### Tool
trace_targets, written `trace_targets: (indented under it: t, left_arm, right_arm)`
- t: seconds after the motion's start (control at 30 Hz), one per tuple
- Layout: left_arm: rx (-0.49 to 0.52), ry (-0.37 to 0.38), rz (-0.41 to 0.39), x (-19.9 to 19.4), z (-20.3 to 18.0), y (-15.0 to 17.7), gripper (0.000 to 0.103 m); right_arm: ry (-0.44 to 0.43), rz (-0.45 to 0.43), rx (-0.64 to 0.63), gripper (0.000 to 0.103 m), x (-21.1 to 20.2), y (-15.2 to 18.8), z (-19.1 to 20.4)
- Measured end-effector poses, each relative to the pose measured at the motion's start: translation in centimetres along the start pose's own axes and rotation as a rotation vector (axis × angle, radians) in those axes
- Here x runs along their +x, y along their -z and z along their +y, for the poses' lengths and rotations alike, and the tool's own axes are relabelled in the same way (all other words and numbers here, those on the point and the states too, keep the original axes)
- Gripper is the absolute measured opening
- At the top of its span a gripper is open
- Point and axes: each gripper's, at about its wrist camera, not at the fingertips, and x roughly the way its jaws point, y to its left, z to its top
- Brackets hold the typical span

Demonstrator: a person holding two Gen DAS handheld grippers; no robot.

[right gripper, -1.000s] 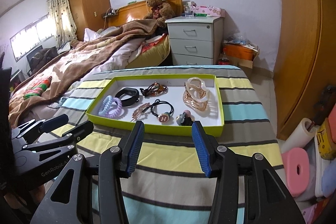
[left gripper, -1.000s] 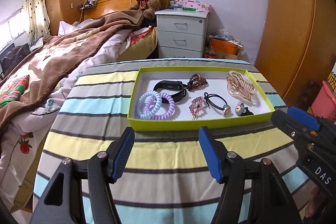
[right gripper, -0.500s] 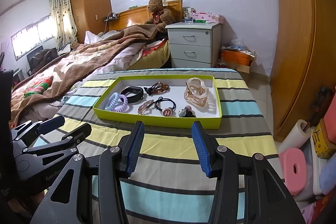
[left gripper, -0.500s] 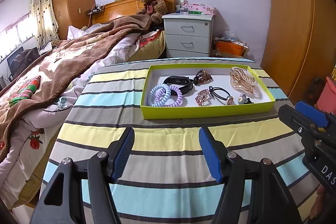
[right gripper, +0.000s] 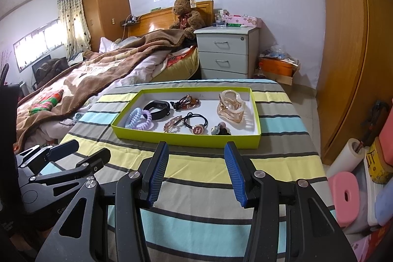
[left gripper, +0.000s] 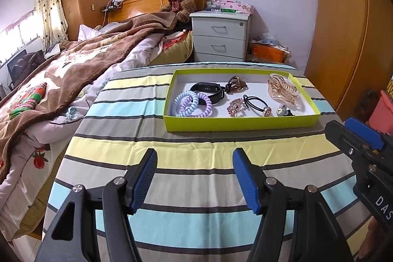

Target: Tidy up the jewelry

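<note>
I have drawn both grippers back from the tray (left gripper: 242,125), now well ahead on the table (left gripper: 196,156). My left gripper (left gripper: 194,174) and right gripper (right gripper: 196,170) hold jaws spread, empty. Only the right view reads "H" on the hair tie (right gripper: 197,130).

- Left claw (left gripper: 194,165): jaws spread wide, blue pads facing each other, nothing between them; black frame level, pointing forward.
- Left claw, seen from the right wrist view (right gripper: 71,151): at lower left, low and beside the right one, fingers parted.
- Right claw (right gripper: 195,158): jaws apart, blue ribbed pads (right gripper: 157,176) bare, nothing gripped.
- Right claw, seen from the left wrist view (left gripper: 353,131): at right edge, tips angled inward to the left.
</note>
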Motion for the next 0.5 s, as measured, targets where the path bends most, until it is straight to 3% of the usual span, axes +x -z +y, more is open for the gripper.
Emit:
trace_targets:
  t: [0.5]
  left_arm:
    - [-0.015,-0.012,-0.013,-0.49,0.35,-0.09,0.066]
  right_arm:
    - [-0.003,-0.002,-0.007,0.048,-0.16,0.01,0.29]
